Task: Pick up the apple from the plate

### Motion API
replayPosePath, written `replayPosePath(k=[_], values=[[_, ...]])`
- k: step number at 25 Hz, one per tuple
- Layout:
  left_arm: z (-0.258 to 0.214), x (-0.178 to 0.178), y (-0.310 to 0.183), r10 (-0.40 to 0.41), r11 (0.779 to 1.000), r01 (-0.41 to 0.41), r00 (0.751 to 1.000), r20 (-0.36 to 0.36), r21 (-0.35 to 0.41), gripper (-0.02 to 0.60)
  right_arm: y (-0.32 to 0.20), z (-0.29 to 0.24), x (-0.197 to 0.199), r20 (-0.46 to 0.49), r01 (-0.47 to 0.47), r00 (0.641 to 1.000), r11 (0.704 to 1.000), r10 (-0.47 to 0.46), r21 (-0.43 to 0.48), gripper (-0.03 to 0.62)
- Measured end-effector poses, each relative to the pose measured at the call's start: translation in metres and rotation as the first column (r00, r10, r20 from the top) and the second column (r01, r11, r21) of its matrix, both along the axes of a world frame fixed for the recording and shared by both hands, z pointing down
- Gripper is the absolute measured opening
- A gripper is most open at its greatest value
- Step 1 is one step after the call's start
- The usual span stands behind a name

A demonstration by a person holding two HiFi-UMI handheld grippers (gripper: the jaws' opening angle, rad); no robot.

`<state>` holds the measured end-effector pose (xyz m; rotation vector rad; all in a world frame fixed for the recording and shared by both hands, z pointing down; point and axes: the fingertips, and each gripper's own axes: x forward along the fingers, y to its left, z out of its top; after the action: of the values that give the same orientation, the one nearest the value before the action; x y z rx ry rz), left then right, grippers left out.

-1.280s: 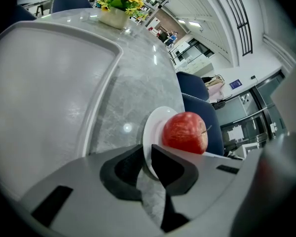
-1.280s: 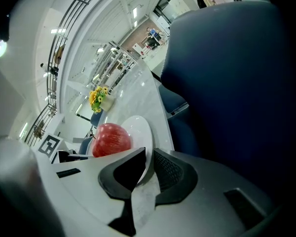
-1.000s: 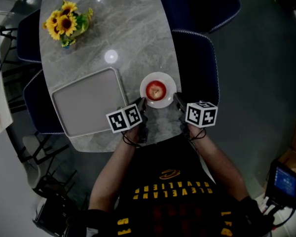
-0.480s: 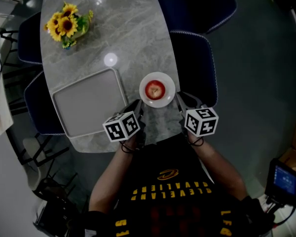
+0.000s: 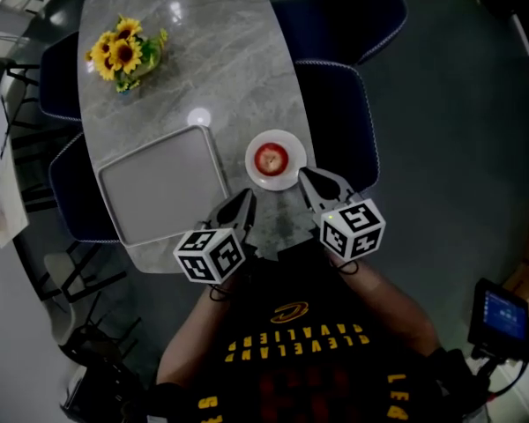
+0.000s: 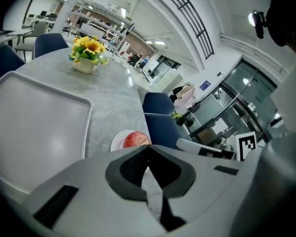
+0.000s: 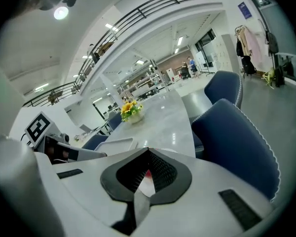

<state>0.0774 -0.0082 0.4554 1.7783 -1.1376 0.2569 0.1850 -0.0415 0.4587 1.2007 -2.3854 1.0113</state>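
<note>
Left gripper (image 5: 244, 197): jaws have just been closing and now stand pressed together tip to tip, nothing between them; confirmed in the left gripper view, where the dark pads meet at a point (image 6: 148, 146). Right gripper (image 5: 309, 177): the same, jaws have just been closing, tips now met and empty, as the right gripper view shows (image 7: 148, 150). Apple (image 5: 271, 158): red, one, lying on the plate just ahead of both sets of tips and between them, touched by neither; in the left gripper view it sits just past the closed tips (image 6: 135, 139). Plate (image 5: 291, 144): white, round, small, on the table near its right edge. Tray (image 5: 163, 183): grey, rectangular, nothing on it, ahead and to the left of the left tips, just beside the plate. Marker cubes: one behind each pair of jaws, left (image 5: 210, 256) and right (image 5: 353, 228). Table (image 5: 212, 51): grey marbled top. Sunflowers (image 5: 123, 51): yellow bunch in a pot, well beyond the left tips, at the far left of the table. Chair (image 5: 339, 113): dark blue with pale piping, to the right of the right tips.
</note>
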Motion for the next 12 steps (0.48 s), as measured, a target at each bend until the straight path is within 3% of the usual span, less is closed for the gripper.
replayPosePath(k=[7,12], values=[[-0.051,0.014,-0.005,0.121,0.977,-0.129,0.991,0.056,0.168,0.002,-0.003,-0.039,-0.011,0.063,-0.012,0.998,0.994,0.005,0.109,0.005],[-0.087,0.008,0.024,0.193,0.945,-0.193,0.981,0.027,0.265,0.002,0.025,-0.068,-0.039,0.058,-0.021,0.998,0.984,0.011,0.175,0.005]])
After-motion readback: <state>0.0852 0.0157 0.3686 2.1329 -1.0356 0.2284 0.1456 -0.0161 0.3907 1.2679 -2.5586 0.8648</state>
